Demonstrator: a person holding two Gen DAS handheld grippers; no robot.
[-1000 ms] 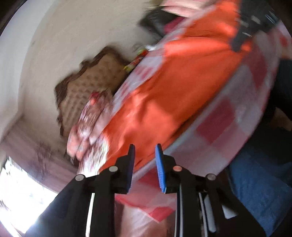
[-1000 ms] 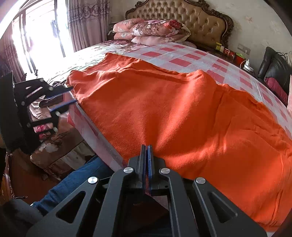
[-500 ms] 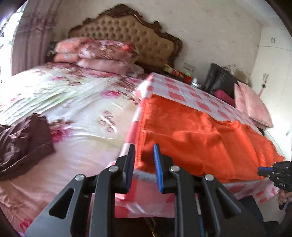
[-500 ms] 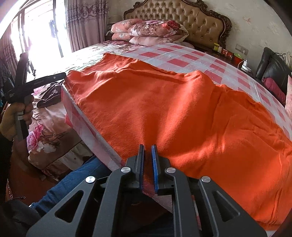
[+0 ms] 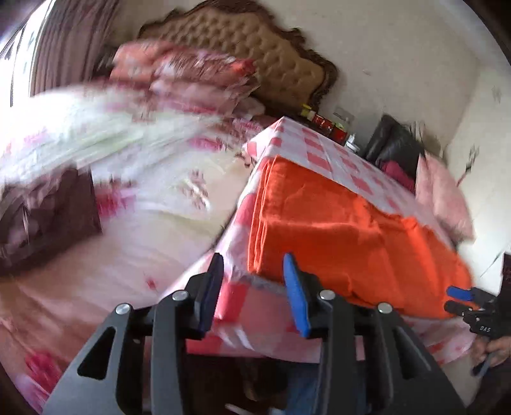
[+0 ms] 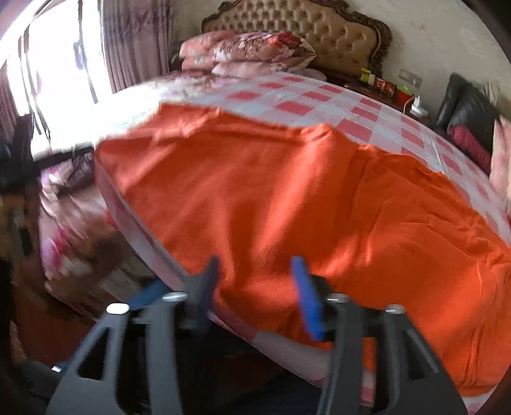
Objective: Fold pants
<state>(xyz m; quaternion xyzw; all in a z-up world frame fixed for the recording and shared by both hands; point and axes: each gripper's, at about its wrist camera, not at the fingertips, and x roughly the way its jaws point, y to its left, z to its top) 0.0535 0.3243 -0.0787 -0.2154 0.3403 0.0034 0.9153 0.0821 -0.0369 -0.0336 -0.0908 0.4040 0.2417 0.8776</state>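
Observation:
The orange pants [image 6: 287, 198] lie spread flat on a red-and-white checked sheet [image 6: 293, 108] on the bed. In the left wrist view the pants [image 5: 335, 230] show from their left end. My left gripper [image 5: 254, 274] is open and empty, just short of the pants' near left corner at the bed edge. My right gripper [image 6: 255, 274] is open and empty, at the pants' near edge. The right gripper also shows in the left wrist view [image 5: 463, 301] at the far right, by the pants' other end.
A tufted headboard [image 6: 306, 28] and floral pillows [image 6: 249, 54] stand at the back. A floral quilt [image 5: 111, 178] with a dark brown cloth [image 5: 41, 217] lies left of the checked sheet. A black bag [image 6: 469, 111] and pink pillow [image 5: 444, 198] sit right.
Both grippers have opened wider. The left gripper has swung round and moved in towards the pants' left corner. The right gripper has moved closer to the pants' near edge.

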